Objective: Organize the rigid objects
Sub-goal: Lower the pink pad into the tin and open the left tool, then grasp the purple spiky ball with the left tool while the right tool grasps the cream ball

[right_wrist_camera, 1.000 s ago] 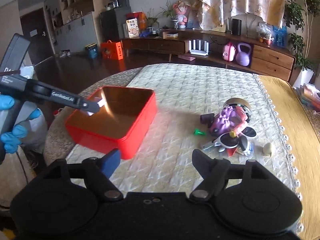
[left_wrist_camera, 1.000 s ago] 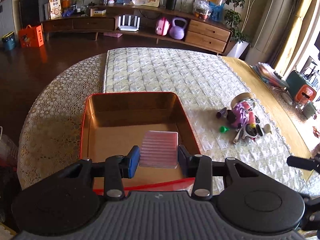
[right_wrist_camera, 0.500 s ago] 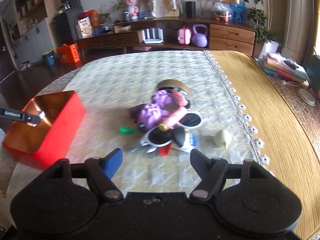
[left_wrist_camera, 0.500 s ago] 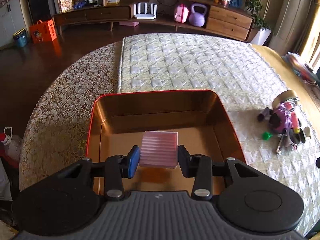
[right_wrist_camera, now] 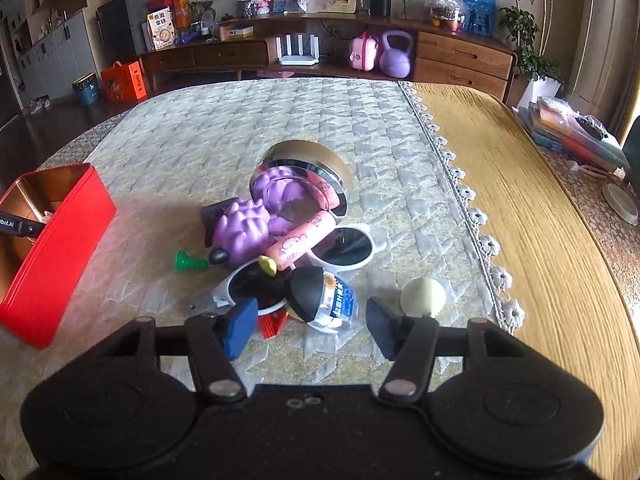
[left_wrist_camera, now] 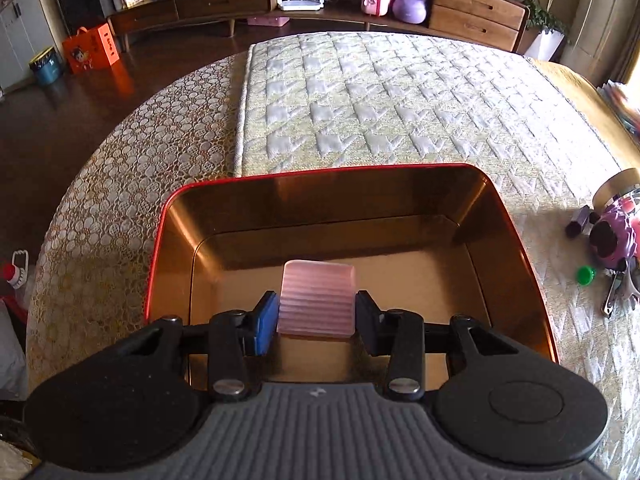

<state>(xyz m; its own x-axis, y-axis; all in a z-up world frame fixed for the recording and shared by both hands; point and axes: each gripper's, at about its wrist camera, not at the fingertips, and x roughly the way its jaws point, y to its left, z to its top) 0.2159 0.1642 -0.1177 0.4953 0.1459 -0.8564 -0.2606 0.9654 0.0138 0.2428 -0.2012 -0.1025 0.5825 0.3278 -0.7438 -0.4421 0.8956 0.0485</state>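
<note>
We hold the pink block [left_wrist_camera: 316, 300] in our left gripper [left_wrist_camera: 316, 312], both pads pressed flat on its sides, low inside the red tin [left_wrist_camera: 516, 236]; gripping it by the sides leaves its underside free, so it looks ready to be set down on the tin's bare floor. The tin sits at the left of the quilted mat [right_wrist_camera: 248, 128], well apart from the pile [right_wrist_camera: 288, 240], which gives us one place to collect and one to clear. Our right gripper [right_wrist_camera: 310, 322] hangs just before the pile, about half open and holding nothing; its jaws have just been closing, with a small round container [right_wrist_camera: 332, 300] lying ahead between them. That container's label carries blue characters too small to read. The left gripper's arm, seen from the right camera, reads "bot.AI" [right_wrist_camera: 6, 223].
</note>
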